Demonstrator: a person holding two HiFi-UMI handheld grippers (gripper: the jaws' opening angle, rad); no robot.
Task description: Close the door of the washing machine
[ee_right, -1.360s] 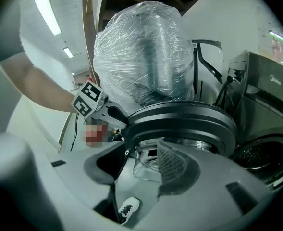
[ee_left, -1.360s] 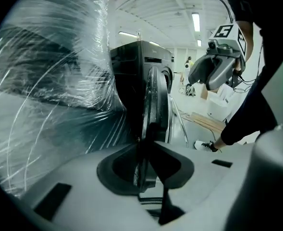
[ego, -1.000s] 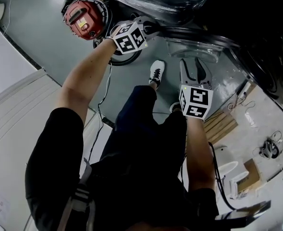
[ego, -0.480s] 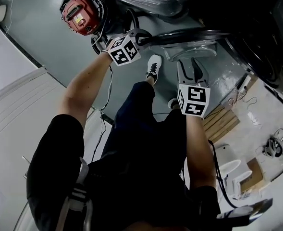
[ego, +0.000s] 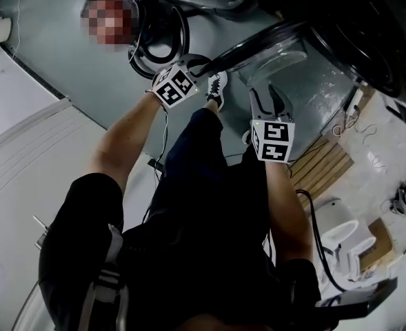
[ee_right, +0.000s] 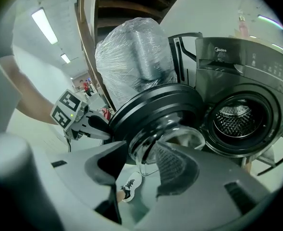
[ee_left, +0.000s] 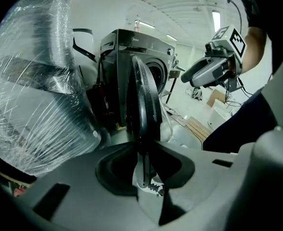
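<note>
The washing machine stands dark grey with its drum showing. Its round door hangs partly open, a black rim around a glass bowl. My left gripper sits at the door's outer edge. In the left gripper view the door runs edge-on between the jaws of the left gripper, with a slit of floor beside it; the jaws have just been opening. My right gripper hovers open just short of the glass, holding nothing. The right gripper faces the bowl.
A bulky plastic-wrapped thing stands just left of the machine. Coiled hoses lie on the grey floor beyond the left gripper. Wooden slats and a white container are at the right. The person's shoe is beneath the door.
Both grippers have travelled forward with the person's step. The door has swung round with the left gripper at its rim. The right gripper has come closer to the glass.
</note>
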